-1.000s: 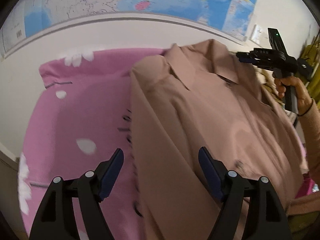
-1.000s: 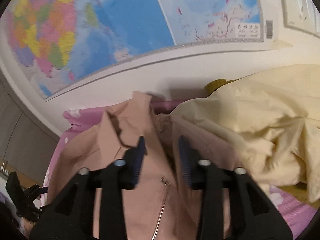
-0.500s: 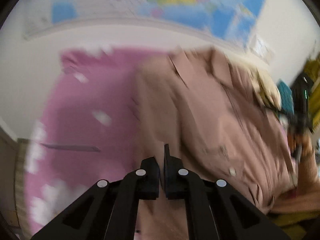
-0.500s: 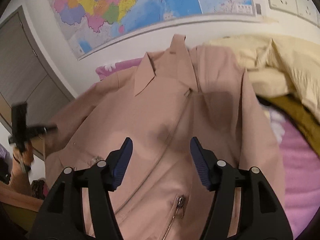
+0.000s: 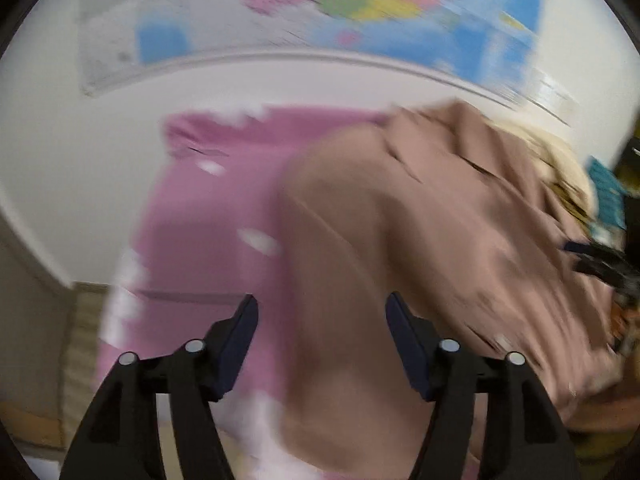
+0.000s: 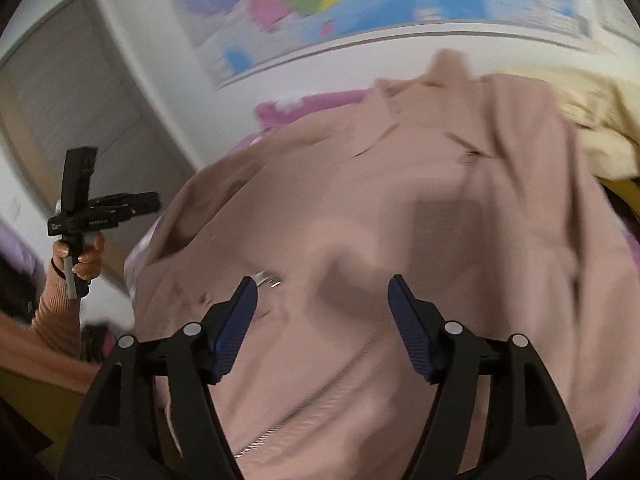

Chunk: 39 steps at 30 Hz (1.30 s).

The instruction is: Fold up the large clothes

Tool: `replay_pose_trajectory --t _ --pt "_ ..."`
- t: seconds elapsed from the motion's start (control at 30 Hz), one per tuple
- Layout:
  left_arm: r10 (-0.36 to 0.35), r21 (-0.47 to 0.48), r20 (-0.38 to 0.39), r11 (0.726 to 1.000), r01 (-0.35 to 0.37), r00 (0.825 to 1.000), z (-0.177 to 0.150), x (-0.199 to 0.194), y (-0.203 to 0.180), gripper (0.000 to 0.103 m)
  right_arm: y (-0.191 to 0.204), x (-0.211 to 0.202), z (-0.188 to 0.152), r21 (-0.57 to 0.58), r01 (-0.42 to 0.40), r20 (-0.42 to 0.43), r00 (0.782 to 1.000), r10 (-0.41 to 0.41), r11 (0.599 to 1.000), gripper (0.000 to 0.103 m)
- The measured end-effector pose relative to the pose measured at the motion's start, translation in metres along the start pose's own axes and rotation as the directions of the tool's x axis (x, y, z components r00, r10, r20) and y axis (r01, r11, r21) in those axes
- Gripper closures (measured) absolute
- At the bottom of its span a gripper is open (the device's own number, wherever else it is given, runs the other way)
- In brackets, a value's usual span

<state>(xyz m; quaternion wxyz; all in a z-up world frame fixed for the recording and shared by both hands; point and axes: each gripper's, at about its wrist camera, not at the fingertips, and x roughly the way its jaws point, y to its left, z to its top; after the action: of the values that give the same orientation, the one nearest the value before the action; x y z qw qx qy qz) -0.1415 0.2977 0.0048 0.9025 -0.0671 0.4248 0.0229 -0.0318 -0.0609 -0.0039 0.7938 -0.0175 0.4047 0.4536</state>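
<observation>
A dusty-pink zip jacket (image 5: 440, 220) lies front up and spread on a pink flowered bedsheet (image 5: 208, 216), its collar toward the wall. In the left wrist view my left gripper (image 5: 322, 300) hovers over the jacket's left edge. Its jaws are opening and nothing is between them. In the right wrist view my right gripper (image 6: 323, 280) hangs above the jacket (image 6: 400, 200) near its zip (image 6: 320, 392). Its jaws are also opening, with only air between the pads. A hand holds the left gripper (image 6: 154, 202) off the bed's left side.
A cream garment (image 6: 580, 120) is heaped at the jacket's right shoulder, with a mustard cloth (image 6: 624, 196) under it. A wall map (image 5: 360, 8) hangs behind the bed. A grey door (image 6: 72, 112) stands at the left. The sheet lies bare left of the jacket.
The left gripper shut half a second ago and now stands open again. The right gripper drew back from the collar down the jacket's front while its jaws widened.
</observation>
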Motion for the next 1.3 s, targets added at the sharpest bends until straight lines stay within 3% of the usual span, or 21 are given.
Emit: replay_pose_trajectory --t 0.07,0.13,0.17,0.2,0.27,0.3,0.37,0.43,0.5,0.53,0.57,0.6,0.63,0.7,0.73,0.77,0.8,0.87,0.93,1.13,1.3 --pt "-0.013 0.031 -0.038 0.999 0.014 0.999 -0.019 0.008 -0.020 0.036 0.021 0.009 -0.003 -0.048 -0.048 -0.022 0.999 0.047 0.998 0.034" --pt "0.040 0.074 -0.063 0.997 -0.036 0.997 -0.035 0.019 -0.033 0.036 0.041 0.017 -0.006 -0.093 -0.088 -0.043 0.996 0.084 0.992 0.031" --pt "0.057 0.078 -0.075 0.996 -0.051 0.996 -0.038 0.024 -0.036 0.042 0.052 0.021 -0.008 -0.120 -0.110 -0.055 0.993 0.104 0.987 0.030" --pt "0.070 0.074 -0.087 0.995 -0.064 0.994 -0.043 0.028 -0.034 0.068 0.064 0.025 -0.010 -0.152 -0.124 -0.067 0.991 0.115 0.981 0.029" --pt "0.118 0.035 -0.125 0.993 -0.114 0.985 -0.047 0.034 -0.014 0.100 0.083 0.031 -0.015 -0.207 -0.150 -0.093 0.987 0.133 0.967 0.029" --pt "0.129 0.012 -0.120 0.992 -0.129 0.984 -0.044 0.031 -0.004 0.100 0.091 0.033 -0.017 -0.227 -0.161 -0.104 0.985 0.141 0.960 0.029" --pt "0.247 -0.021 -0.043 0.969 -0.248 0.968 -0.027 0.010 0.021 0.100 0.111 0.038 -0.022 -0.280 -0.188 -0.129 0.979 0.157 0.941 0.029" --pt "0.356 -0.062 0.017 0.933 -0.354 0.934 -0.009 -0.014 0.045 0.099 0.122 0.042 -0.026 -0.315 -0.189 -0.136 0.979 0.153 0.930 0.029" --pt "0.430 -0.084 0.031 0.901 -0.426 0.902 0.004 -0.025 0.060 0.081 0.129 0.045 -0.030 -0.335 -0.188 -0.136 0.979 0.150 0.923 0.029" --pt "0.511 -0.080 0.027 0.858 -0.508 0.859 0.008 -0.026 0.063 0.072 0.131 0.047 -0.031 -0.334 -0.181 -0.134 0.980 0.144 0.925 0.029" --pt "0.582 -0.067 0.028 0.812 -0.579 0.813 0.009 -0.024 0.061 0.047 0.130 0.049 -0.032 -0.330 -0.169 -0.131 0.982 0.132 0.929 0.029" --pt "0.618 -0.051 0.039 0.786 -0.616 0.785 0.008 -0.022 0.057 0.039 0.128 0.048 -0.034 -0.328 -0.165 -0.129 0.983 0.128 0.930 0.029" --pt "0.591 -0.037 0.060 0.806 -0.590 0.804 0.004 -0.024 0.051 0.039 0.126 0.048 -0.035 -0.319 -0.152 -0.124 0.985 0.117 0.935 0.029" --pt "0.386 -0.004 0.095 0.922 -0.387 0.918 -0.012 -0.029 0.035 0.038 0.117 0.040 -0.038 -0.305 -0.123 -0.104 0.990 0.095 0.944 0.029" --pt "0.272 0.010 0.106 0.961 -0.275 0.956 -0.021 -0.034 0.035 0.035 0.107 0.034 -0.038 -0.279 -0.108 -0.086 0.993 0.087 0.954 0.029" --pt "0.159 0.020 0.111 0.987 -0.162 0.981 -0.029 -0.036 0.029 0.030 0.099 0.028 -0.039 -0.250 -0.100 -0.071 0.994 0.084 0.963 0.029" --pt "0.042 0.031 0.112 0.998 -0.046 0.993 -0.037 -0.036 0.022 0.024 0.090 0.021 -0.039 -0.214 -0.095 -0.056 0.995 0.085 0.972 0.028" --pt "-0.158 0.064 0.094 0.986 0.152 0.983 -0.054 -0.032 0.005 0.019 0.065 0.003 -0.044 -0.126 -0.060 -0.009 0.998 0.059 0.990 0.028" --pt "-0.222 0.088 0.074 0.972 0.216 0.972 -0.064 -0.021 -0.009 0.018 0.040 -0.011 -0.049 -0.053 0.009 0.019 1.000 -0.008 0.999 0.028" --pt "-0.352 0.060 -0.011 0.934 0.352 0.936 -0.075 0.006 -0.022 0.012 -0.011 -0.018 -0.045 0.060 0.209 0.018 0.977 -0.211 0.976 0.028" --pt "-0.407 0.044 -0.116 0.909 0.414 0.906 -0.078 0.024 -0.034 0.013 -0.021 0.024 -0.024 0.020 0.257 -0.072 0.964 -0.255 0.966 0.039"
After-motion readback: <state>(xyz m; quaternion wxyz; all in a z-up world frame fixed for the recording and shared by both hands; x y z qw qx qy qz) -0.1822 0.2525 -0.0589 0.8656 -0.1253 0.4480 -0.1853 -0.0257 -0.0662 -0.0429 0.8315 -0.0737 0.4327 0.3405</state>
